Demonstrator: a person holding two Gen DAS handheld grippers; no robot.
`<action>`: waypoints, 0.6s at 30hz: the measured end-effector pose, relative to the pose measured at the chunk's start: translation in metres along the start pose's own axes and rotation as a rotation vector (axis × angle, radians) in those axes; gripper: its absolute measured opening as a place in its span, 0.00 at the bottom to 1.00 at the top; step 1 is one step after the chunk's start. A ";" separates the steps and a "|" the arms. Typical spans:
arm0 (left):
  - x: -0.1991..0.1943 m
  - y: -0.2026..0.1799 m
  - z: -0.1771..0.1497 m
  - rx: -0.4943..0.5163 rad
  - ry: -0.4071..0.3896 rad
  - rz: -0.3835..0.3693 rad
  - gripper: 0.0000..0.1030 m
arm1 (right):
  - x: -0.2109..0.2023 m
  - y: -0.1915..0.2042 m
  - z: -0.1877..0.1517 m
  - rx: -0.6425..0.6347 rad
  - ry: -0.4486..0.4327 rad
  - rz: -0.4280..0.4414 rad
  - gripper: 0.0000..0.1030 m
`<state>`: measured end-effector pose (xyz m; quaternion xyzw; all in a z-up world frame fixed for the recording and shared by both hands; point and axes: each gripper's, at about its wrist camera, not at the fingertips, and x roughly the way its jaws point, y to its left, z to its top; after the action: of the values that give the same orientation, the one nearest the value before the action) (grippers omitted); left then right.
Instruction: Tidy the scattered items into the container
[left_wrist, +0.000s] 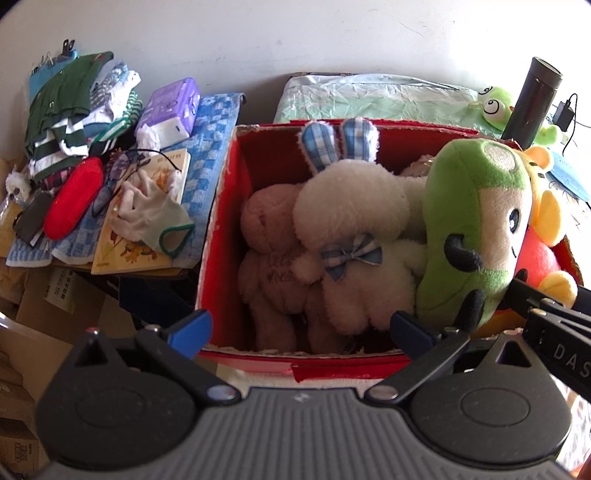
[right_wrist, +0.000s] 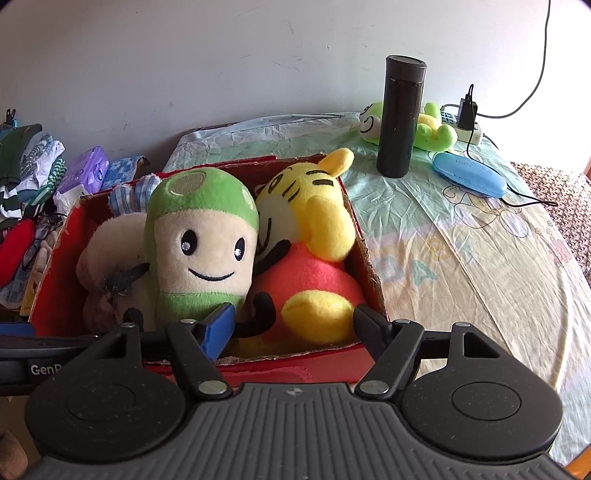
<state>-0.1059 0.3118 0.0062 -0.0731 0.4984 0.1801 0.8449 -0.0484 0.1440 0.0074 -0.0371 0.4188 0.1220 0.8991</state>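
A red cardboard box (left_wrist: 221, 206) (right_wrist: 369, 273) holds several plush toys: a pink bear (left_wrist: 269, 240), a white rabbit with blue checked ears (left_wrist: 354, 221), a green and cream plush (left_wrist: 476, 229) (right_wrist: 203, 240) and a yellow tiger in a red top (right_wrist: 310, 221). My left gripper (left_wrist: 301, 325) is open and empty at the box's near rim. My right gripper (right_wrist: 295, 321) is open and empty at the near rim, by the green plush's black legs and the tiger's foot. A green frog plush (right_wrist: 432, 127) (left_wrist: 495, 107) lies on the table behind the box.
A black flask (right_wrist: 400, 114) stands on the green tablecloth (right_wrist: 461, 240) beside the frog, with a blue case (right_wrist: 469, 181) and a charger (right_wrist: 467, 110) nearby. Left of the box lie clothes (left_wrist: 74, 99), a tissue pack (left_wrist: 170, 107), a book (left_wrist: 147, 221), a glove (left_wrist: 151, 210).
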 end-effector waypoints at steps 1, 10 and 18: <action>0.001 0.000 -0.001 -0.002 0.000 -0.003 0.99 | 0.001 0.001 0.000 -0.007 0.001 -0.003 0.72; 0.006 0.000 -0.001 0.002 0.001 -0.007 0.99 | 0.004 -0.002 0.002 0.006 0.013 0.004 0.72; 0.010 0.002 0.000 0.004 0.007 -0.023 0.99 | 0.006 0.002 0.002 -0.013 0.016 -0.015 0.73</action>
<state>-0.1027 0.3161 -0.0024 -0.0776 0.5007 0.1692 0.8454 -0.0439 0.1470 0.0043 -0.0472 0.4250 0.1176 0.8963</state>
